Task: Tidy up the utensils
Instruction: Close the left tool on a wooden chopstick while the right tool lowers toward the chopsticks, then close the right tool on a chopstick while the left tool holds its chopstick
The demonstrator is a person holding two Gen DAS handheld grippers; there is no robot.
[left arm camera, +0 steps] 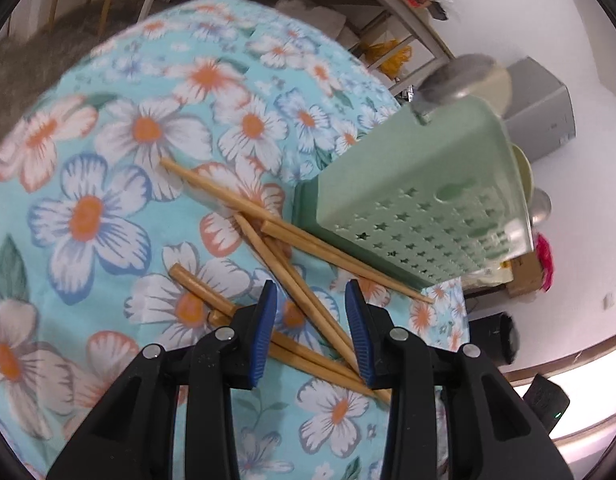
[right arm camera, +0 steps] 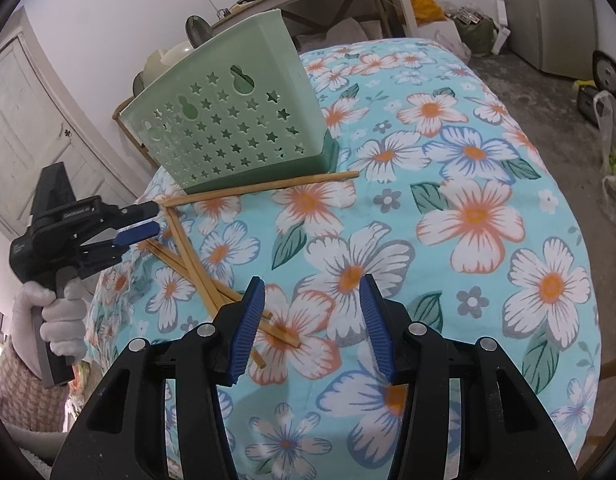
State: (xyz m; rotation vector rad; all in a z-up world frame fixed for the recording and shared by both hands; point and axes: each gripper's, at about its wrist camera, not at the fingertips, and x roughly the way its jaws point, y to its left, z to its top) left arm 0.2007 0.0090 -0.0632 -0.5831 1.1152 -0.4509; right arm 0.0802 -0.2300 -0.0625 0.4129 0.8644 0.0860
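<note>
I see left gripper (left arm camera: 311, 332) jaws wide over crossed chopsticks (left arm camera: 292, 264) | right gripper (right arm camera: 313, 324) jaws wide, holding nothing | chopsticks lie on floral cloth (right arm camera: 467, 200) beside green basket (right arm camera: 236, 120)

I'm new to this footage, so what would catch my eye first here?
The bright floral tablecloth fills both views. On it, loose wooden chopsticks lie crossed beside a green star-punched basket. The left gripper hovers open over the pile; the right gripper is open too.

Chopsticks (right arm camera: 196, 256) lie crossed on the table (right arm camera: 467, 216), just before the basket (right arm camera: 236, 120); one touches its base.
</note>
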